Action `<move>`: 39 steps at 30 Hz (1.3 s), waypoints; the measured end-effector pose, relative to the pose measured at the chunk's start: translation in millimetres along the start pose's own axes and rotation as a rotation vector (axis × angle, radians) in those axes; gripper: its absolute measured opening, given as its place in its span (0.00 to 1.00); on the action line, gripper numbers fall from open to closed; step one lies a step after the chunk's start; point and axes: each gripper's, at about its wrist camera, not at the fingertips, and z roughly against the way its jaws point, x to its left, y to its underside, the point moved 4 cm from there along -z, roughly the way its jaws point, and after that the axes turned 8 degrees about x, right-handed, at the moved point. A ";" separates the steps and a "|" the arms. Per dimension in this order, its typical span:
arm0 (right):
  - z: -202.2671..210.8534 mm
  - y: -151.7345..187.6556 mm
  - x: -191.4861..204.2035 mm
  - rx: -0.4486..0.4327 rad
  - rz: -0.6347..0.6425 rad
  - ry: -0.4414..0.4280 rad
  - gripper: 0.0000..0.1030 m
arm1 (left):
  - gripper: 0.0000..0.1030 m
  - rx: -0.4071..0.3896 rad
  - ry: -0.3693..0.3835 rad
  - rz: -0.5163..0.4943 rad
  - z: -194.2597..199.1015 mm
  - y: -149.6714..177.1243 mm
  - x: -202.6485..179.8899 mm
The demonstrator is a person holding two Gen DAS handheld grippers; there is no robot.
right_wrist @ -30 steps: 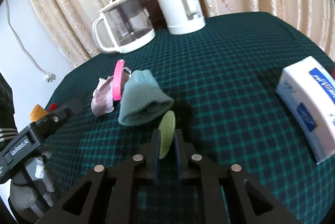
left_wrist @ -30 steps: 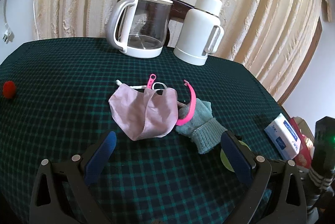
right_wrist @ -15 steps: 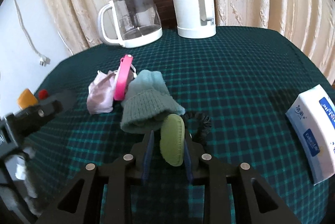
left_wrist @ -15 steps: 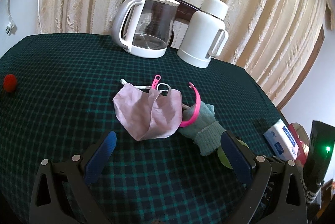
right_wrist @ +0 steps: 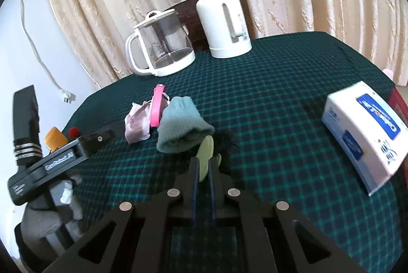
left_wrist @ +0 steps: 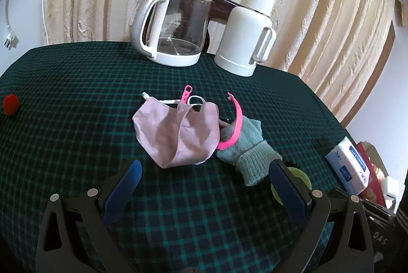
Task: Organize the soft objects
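A lilac face mask point(left_wrist: 178, 132), a pink band point(left_wrist: 236, 125) and a teal knit glove point(left_wrist: 247, 148) lie bunched together mid-table on the green checked cloth point(left_wrist: 76, 99). My left gripper point(left_wrist: 204, 171) hangs open just in front of the mask, with nothing between its blue fingers. In the right wrist view my right gripper point(right_wrist: 203, 168) is closing its jaws on a round green pad point(right_wrist: 206, 155), edge up, and the pads press it. The pad sits against the glove's cuff point(right_wrist: 182, 127), beside a black fuzzy hair tie point(right_wrist: 228, 143). The same pad point(left_wrist: 299, 174) peeks out behind my left gripper's right finger.
A glass kettle point(left_wrist: 176, 25) and a white thermos jug point(left_wrist: 244, 35) stand at the back edge before a curtain. A tissue pack point(right_wrist: 364, 130) lies at the right. A red pompom point(left_wrist: 10, 104) sits far left, and an orange object point(right_wrist: 54, 137) lies near it.
The right gripper's jaws widened around the green pad half a second ago and have now narrowed onto it; that hand shifted near the glove. The left gripper has stayed put.
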 end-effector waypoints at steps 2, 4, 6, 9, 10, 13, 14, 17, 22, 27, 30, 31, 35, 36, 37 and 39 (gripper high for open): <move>-1.3 0.6 -5.7 0.008 -0.020 -0.012 0.07 | 0.97 0.005 -0.003 -0.005 -2.0 0.7 -1.8; -5.4 -0.8 -12.9 0.006 -0.055 0.000 0.07 | 0.97 0.008 -0.007 -0.009 -3.0 1.2 -2.9; -10.2 -3.1 -17.3 0.013 -0.071 0.000 0.08 | 0.97 0.003 -0.009 -0.008 -2.4 0.9 -2.8; -20.6 -9.2 -18.4 0.027 -0.066 0.033 0.08 | 0.97 -0.008 -0.008 0.002 1.2 -0.5 0.0; -24.4 -11.3 -17.2 0.034 -0.058 0.038 0.08 | 0.97 -0.010 -0.007 0.006 2.2 -0.8 0.9; -37.2 -17.9 -12.6 0.055 -0.034 0.061 0.08 | 0.97 -0.017 0.001 0.015 7.2 -1.9 4.7; -39.9 -18.7 -10.7 0.063 -0.027 0.059 0.08 | 0.97 -0.021 0.004 0.017 9.0 -2.4 5.6; -46.4 -20.5 4.1 0.073 0.024 0.046 0.10 | 0.97 -0.031 0.008 0.024 14.0 -4.3 8.9; -56.3 -13.9 34.2 0.112 0.136 -0.015 0.43 | 0.97 -0.034 0.008 0.048 15.2 -6.2 16.9; -44.4 -0.2 36.5 0.091 0.173 -0.032 0.59 | 0.97 -0.024 0.003 0.049 11.7 -5.0 19.2; -31.0 3.4 16.0 0.070 0.111 -0.021 0.59 | 0.97 -0.017 0.002 0.041 9.3 -4.2 17.3; -26.6 3.7 6.4 0.063 0.082 -0.010 0.59 | 0.97 -0.015 0.001 0.037 8.4 -3.4 16.4; -23.4 -1.4 -21.3 0.055 0.005 0.036 0.59 | 0.97 0.001 -0.002 0.008 2.5 0.3 8.5; -25.8 -2.4 -23.6 0.060 -0.003 0.042 0.59 | 0.97 0.007 -0.002 -0.003 0.7 1.7 5.8; -28.0 -3.0 -25.5 0.068 -0.013 0.041 0.59 | 0.97 0.010 -0.002 -0.010 -0.3 2.7 3.8; -32.2 -5.4 -22.5 0.080 -0.011 0.025 0.59 | 0.97 0.013 -0.003 -0.021 -1.2 3.6 1.5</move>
